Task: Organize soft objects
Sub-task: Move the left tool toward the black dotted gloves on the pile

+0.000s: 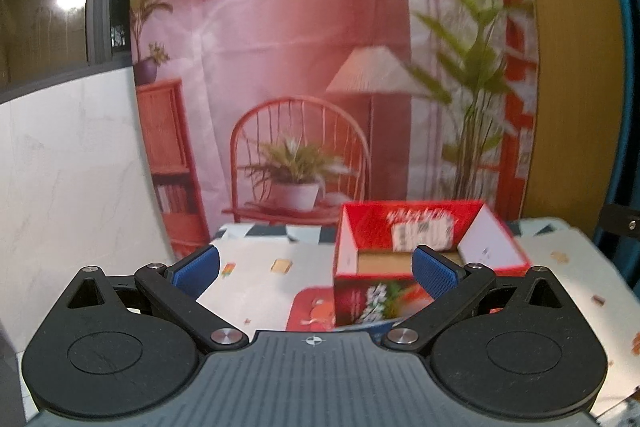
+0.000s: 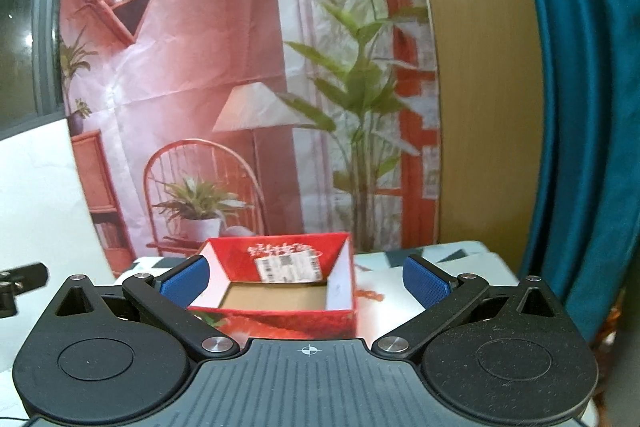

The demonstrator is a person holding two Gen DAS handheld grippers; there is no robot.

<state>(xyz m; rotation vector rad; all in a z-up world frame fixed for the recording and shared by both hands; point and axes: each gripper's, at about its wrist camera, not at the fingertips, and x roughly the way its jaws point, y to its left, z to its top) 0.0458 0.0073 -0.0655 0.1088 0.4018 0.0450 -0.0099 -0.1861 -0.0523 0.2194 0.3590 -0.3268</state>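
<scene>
Left wrist view: my left hand-held gripper (image 1: pixel 316 267) is spread wide and empty. The red box (image 1: pixel 420 259) stands ahead, right of centre, on the worktop (image 1: pixel 256 279); its cardboard floor looks bare.

Right wrist view: my right hand-held gripper (image 2: pixel 306 277) is likewise wide and empty, box (image 2: pixel 280 287) dead ahead. No soft objects visible (locate them first).

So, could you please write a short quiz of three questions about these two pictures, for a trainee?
1. True or false: the open red cardboard box holds a soft object.
2. Which tongs grip something? A) left tongs B) right tongs C) neither
3. Fill in: the box's inside floor is plain ____ cardboard.

Key: 1 false, the visible floor is bare; 2 C, both are open and empty; 3 brown.
</scene>
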